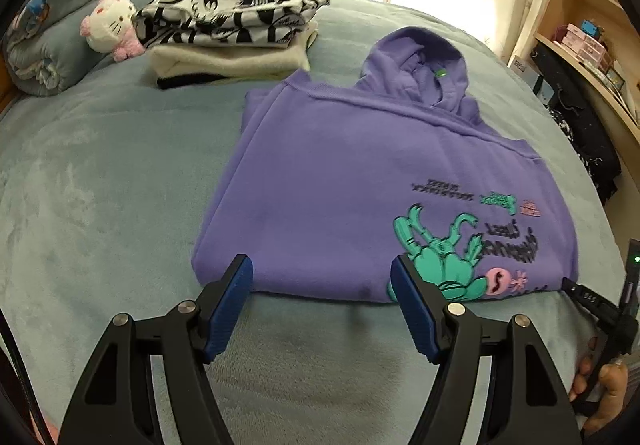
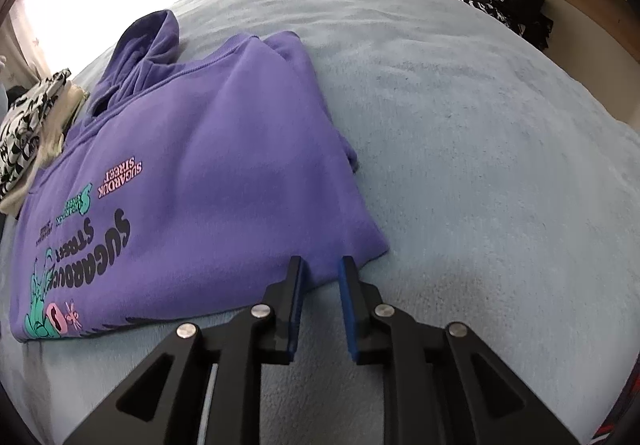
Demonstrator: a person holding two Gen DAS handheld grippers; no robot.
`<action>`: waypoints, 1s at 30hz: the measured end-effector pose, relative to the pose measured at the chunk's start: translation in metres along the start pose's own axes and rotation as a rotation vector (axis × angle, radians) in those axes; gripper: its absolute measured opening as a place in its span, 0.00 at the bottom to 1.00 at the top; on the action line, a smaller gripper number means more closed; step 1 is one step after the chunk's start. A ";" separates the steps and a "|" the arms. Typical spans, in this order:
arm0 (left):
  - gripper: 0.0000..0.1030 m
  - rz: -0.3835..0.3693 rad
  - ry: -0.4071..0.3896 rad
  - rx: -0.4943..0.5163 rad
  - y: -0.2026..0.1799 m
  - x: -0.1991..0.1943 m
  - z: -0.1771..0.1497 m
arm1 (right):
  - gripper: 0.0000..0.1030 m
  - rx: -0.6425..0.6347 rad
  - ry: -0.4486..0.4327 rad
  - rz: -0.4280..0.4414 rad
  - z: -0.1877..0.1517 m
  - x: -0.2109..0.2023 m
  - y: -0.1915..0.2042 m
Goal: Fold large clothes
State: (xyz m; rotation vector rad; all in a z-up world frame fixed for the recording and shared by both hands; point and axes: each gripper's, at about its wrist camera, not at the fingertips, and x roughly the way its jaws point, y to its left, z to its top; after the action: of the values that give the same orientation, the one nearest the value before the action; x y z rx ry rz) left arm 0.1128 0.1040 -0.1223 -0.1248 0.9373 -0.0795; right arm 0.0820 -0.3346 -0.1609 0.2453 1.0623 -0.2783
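At the far left of the left wrist view a Hello Kitty plush (image 1: 105, 23) leans against rolled grey-blue bedding (image 1: 60, 21), and just right of it sits a stack of folded clothes (image 1: 232, 33) topped by a black-and-white print. Right of the stack, the purple hoodie (image 1: 360, 185) lies flat on the grey-blue blanket (image 1: 100, 185), sleeves tucked in, hood pointing away towards the curtain and its near folded edge running left to right directly ahead of both tools. The left gripper (image 1: 322, 271) stands wide with nothing between its pads, poised above that edge towards the hoodie's left corner. Further right, the right gripper (image 2: 322, 273) is narrow, a slim gap showing between its pads and no cloth visibly pinched, at the hoodie's right corner. Both hands sit about equally close, so the next fold probably lifts this near edge away towards the hood.
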 end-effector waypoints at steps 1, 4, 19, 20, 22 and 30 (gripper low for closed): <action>0.70 -0.002 -0.003 0.007 -0.002 -0.003 0.003 | 0.19 -0.008 0.010 -0.008 0.000 0.000 0.002; 0.74 -0.002 -0.014 0.032 -0.008 -0.013 0.013 | 0.26 -0.002 0.046 -0.019 -0.001 -0.002 0.005; 0.76 0.014 -0.037 0.227 -0.048 -0.006 0.113 | 0.41 -0.106 0.033 0.185 0.070 -0.049 0.060; 0.76 0.014 -0.032 0.238 -0.051 -0.002 0.120 | 0.41 -0.118 0.023 0.191 0.079 -0.052 0.064; 0.76 0.020 -0.023 0.270 -0.057 0.008 0.140 | 0.41 -0.158 -0.006 0.208 0.105 -0.059 0.077; 0.76 0.036 -0.006 0.294 -0.060 0.050 0.233 | 0.41 -0.206 -0.112 0.262 0.205 -0.071 0.114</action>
State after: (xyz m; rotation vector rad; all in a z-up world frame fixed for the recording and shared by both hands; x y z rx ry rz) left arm 0.3298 0.0556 -0.0176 0.1635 0.9116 -0.1820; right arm 0.2566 -0.2873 0.0048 0.1792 0.9286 0.0532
